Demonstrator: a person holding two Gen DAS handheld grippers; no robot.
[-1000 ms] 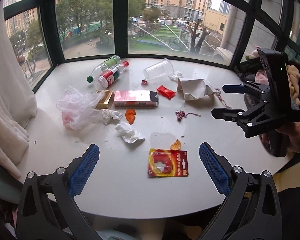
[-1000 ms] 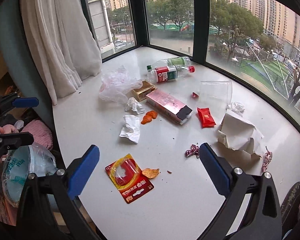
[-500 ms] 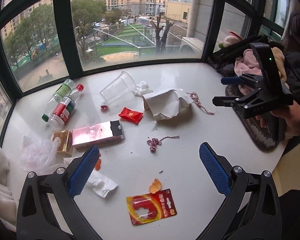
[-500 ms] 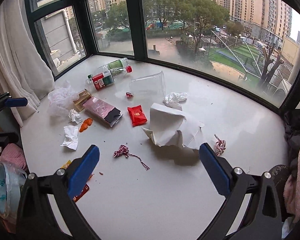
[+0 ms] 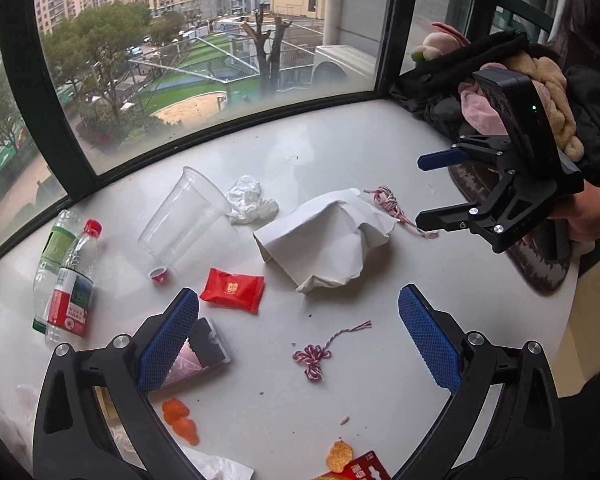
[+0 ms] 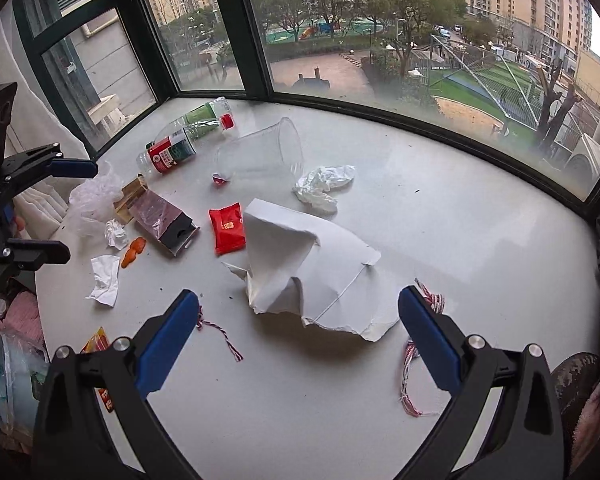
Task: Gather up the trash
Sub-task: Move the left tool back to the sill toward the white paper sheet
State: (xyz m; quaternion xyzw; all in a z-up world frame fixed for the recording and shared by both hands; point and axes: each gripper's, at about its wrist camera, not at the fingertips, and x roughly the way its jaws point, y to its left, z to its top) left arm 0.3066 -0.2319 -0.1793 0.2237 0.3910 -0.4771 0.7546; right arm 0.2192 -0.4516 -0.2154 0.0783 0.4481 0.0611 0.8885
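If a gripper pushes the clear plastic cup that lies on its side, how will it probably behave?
The clear plastic cup lies on its side on the white table, so it will probably roll, likely in a curve since it tapers. It looks thin and empty, so probably light and easily crushed. Its smooth wall may slip.

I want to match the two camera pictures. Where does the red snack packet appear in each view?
Left wrist view: the red snack packet lies left of centre, just above the left gripper's left finger.
Right wrist view: it lies left of centre, at the left edge of the crumpled white paper.
Shared landmark: the clear plastic cup, on its side behind the packet.
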